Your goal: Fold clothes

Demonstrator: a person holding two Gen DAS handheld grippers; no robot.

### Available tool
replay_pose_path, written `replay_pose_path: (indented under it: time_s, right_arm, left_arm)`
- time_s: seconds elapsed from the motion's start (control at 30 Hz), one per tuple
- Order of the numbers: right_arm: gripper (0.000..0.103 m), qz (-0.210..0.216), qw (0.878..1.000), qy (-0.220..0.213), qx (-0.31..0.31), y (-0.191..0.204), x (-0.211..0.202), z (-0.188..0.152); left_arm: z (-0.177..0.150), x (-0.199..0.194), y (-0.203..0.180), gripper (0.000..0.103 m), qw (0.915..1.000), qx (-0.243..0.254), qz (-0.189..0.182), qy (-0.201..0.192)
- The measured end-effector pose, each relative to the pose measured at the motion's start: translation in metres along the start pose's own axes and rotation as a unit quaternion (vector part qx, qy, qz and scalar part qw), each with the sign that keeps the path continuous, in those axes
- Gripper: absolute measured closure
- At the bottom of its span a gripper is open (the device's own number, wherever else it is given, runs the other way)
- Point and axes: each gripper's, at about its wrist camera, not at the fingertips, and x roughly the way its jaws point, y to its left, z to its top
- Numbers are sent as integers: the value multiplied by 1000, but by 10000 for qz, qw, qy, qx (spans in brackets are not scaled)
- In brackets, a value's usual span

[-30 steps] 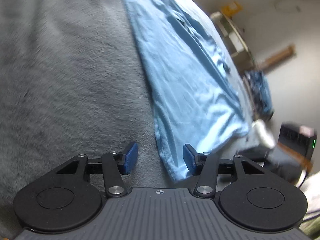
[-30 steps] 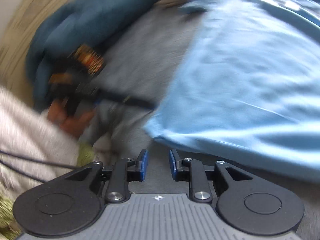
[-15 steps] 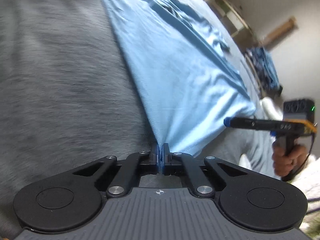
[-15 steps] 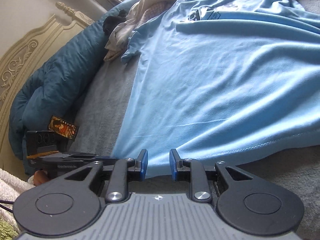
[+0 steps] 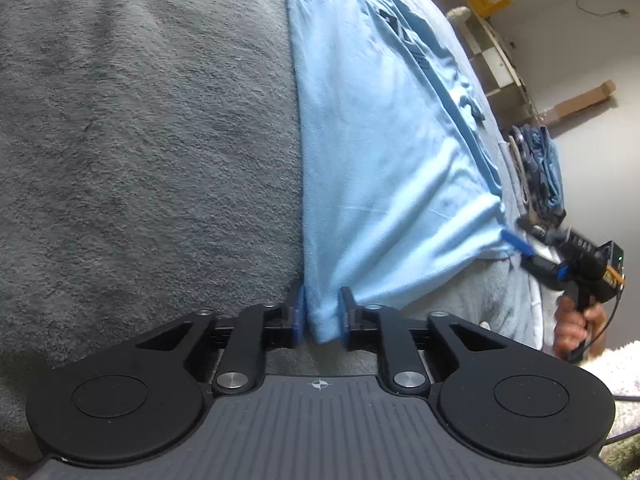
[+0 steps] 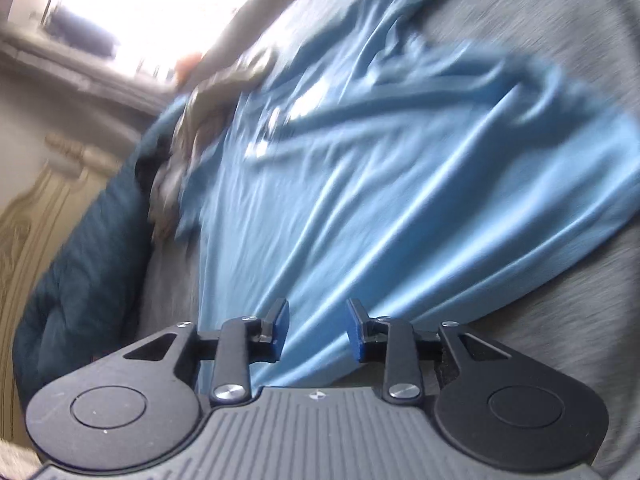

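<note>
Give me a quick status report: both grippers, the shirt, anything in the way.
Left gripper open, hem corner between its pads. Right gripper open over the hem. Light blue T-shirt spread on grey blanket, unfolded. Other clothes by the far sleeve.

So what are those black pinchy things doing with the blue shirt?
A person is holding a pair of tongs in each hand to fold a light blue shirt spread on a grey blanket. The left tongs are open, with a bottom corner of the shirt sitting between the blue pads, not pinched. The right tongs are open too, over the shirt's bottom edge near the other corner. The shirt is spread out, with no fold made yet.
</note>
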Motion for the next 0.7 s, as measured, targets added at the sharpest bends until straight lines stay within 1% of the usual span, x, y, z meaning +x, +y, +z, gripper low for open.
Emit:
replay_pose_path:
  time_s: [0.03, 0.07, 0.13, 0.2, 0.23, 0.33, 0.43, 0.5, 0.6, 0.7]
  right_arm:
    - [66, -114, 9994, -311, 88, -8, -14, 9]
    - [62, -305, 9971, -672, 174, -17, -28, 19]
    - [57, -753, 9891, -1222, 322, -35, -51, 33]
    - [56, -1144, 9824, -1375, 538, -59, -61, 47]
    - [56, -1280, 9804, -1356, 632, -70, -62, 52]
    - [56, -1405, 9795, -1234, 749, -94, -53, 62]
    - [56, -1156, 9838, -1121, 785, -106, -40, 73]
    - [56, -921, 9887, -1026, 589, -104, -33, 79]
    - [56, -727, 9937, -809, 267, -98, -22, 90]
    - [56, -878, 9949, -469, 146, -100, -10, 96]
  left_arm:
    - [1, 0, -1, 76, 10000, 41, 1, 14]
    - [1, 1, -2, 75, 10000, 81, 2, 27]
    - [2, 2, -3, 73, 9999, 102, 10, 43]
    - [2, 4, -2, 73, 10000, 20, -6, 47]
    - [2, 4, -1, 73, 10000, -38, -20, 48]
    - [1, 4, 3, 74, 9997, -225, -67, 41]
    - [0, 5, 3, 76, 9995, -308, -34, 35]
    - [1, 6, 3, 77, 9995, -321, -9, 38]
    - [2, 7, 3, 78, 9994, -339, 21, 46]
    - [2, 7, 5, 78, 9992, -400, -15, 50]
